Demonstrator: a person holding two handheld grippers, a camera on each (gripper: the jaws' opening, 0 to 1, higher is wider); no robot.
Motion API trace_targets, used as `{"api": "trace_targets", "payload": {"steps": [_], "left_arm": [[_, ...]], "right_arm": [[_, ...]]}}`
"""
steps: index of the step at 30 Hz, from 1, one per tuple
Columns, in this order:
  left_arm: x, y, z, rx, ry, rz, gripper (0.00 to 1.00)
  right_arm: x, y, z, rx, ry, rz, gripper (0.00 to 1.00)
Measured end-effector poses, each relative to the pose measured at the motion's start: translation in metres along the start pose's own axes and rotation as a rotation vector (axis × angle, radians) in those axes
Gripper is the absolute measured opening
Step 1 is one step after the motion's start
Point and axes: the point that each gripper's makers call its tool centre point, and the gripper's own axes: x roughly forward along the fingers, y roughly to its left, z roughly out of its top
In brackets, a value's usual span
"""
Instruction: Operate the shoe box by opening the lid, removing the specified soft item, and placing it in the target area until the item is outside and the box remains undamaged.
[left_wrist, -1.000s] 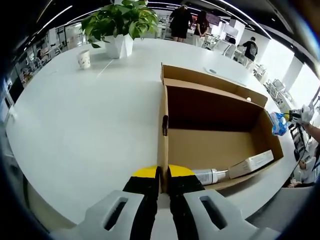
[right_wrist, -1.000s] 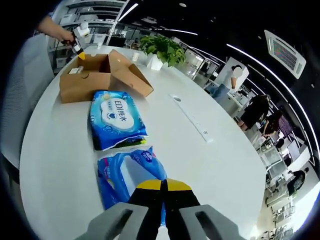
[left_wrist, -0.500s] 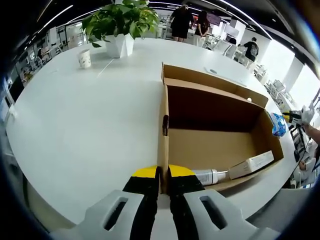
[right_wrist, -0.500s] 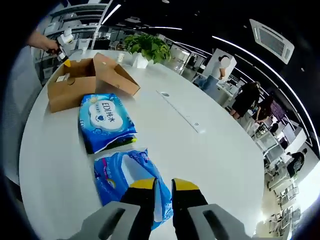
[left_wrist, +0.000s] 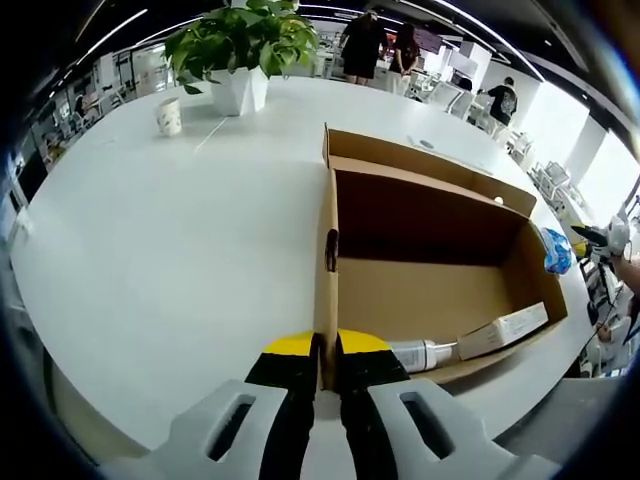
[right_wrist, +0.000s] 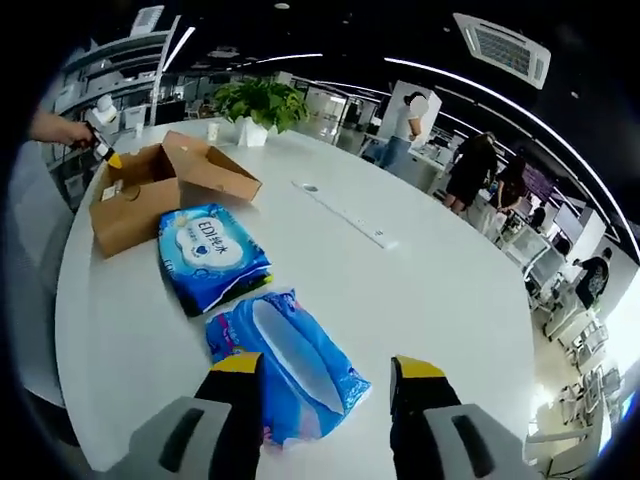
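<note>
White and broad, the round table (left_wrist: 160, 250) sits in an open office with ceiling strip lights and people standing beyond its far edge. On it lies the open cardboard shoe box (left_wrist: 430, 270), its lid (left_wrist: 420, 160) folded back on the far side. The left gripper (left_wrist: 326, 360) has its yellow-tipped jaws pressed together on the box's near wall, at the corner. Inside the box, against its near wall, lie a small white carton (left_wrist: 503, 328) and, beside it toward the gripper, a grey-white tube (left_wrist: 420, 352). Beyond the box stand a potted plant (left_wrist: 240, 50) in a white pot and, beside the plant, a paper cup (left_wrist: 168, 117). In the right gripper view the box (right_wrist: 150, 190) is well away across the table, with the left gripper (right_wrist: 108, 158) and a person's hand at its far end. Just beside the box on the nearer side lies a blue wet-wipes pack (right_wrist: 212, 255), and nearer again, just beside that pack, a second blue soft pack (right_wrist: 290, 365) with a pale panel on top rests on the table. The right gripper (right_wrist: 330, 372) has its jaws spread wide apart over this pack's near end, gripping nothing.
</note>
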Motion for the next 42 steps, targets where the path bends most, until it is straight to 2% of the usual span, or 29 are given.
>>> {"api": "trace_targets", "payload": {"steps": [5, 14, 21, 26, 35, 42], "left_arm": [[0.0, 0.0, 0.0, -0.002, -0.001, 0.001, 0.04], [0.0, 0.0, 0.0, 0.001, -0.004, 0.007, 0.04], [0.0, 0.0, -0.001, -0.003, -0.008, 0.007, 0.04], [-0.001, 0.0, -0.001, -0.004, -0.009, 0.006, 0.04], [0.0, 0.0, 0.0, -0.008, -0.01, 0.004, 0.04], [-0.001, 0.0, 0.0, -0.011, -0.011, 0.0, 0.04]], "right_arm": [[-0.001, 0.008, -0.019, 0.035, 0.044, 0.016, 0.56], [0.003, 0.016, -0.039, 0.066, 0.092, 0.041, 0.58], [0.014, 0.029, -0.049, 0.014, 0.125, 0.095, 0.57], [0.021, 0.029, -0.054, -0.007, 0.152, 0.094, 0.55], [0.025, 0.024, -0.051, -0.068, 0.151, 0.108, 0.5], [0.028, 0.021, -0.05, -0.065, 0.157, 0.105, 0.49]]}}
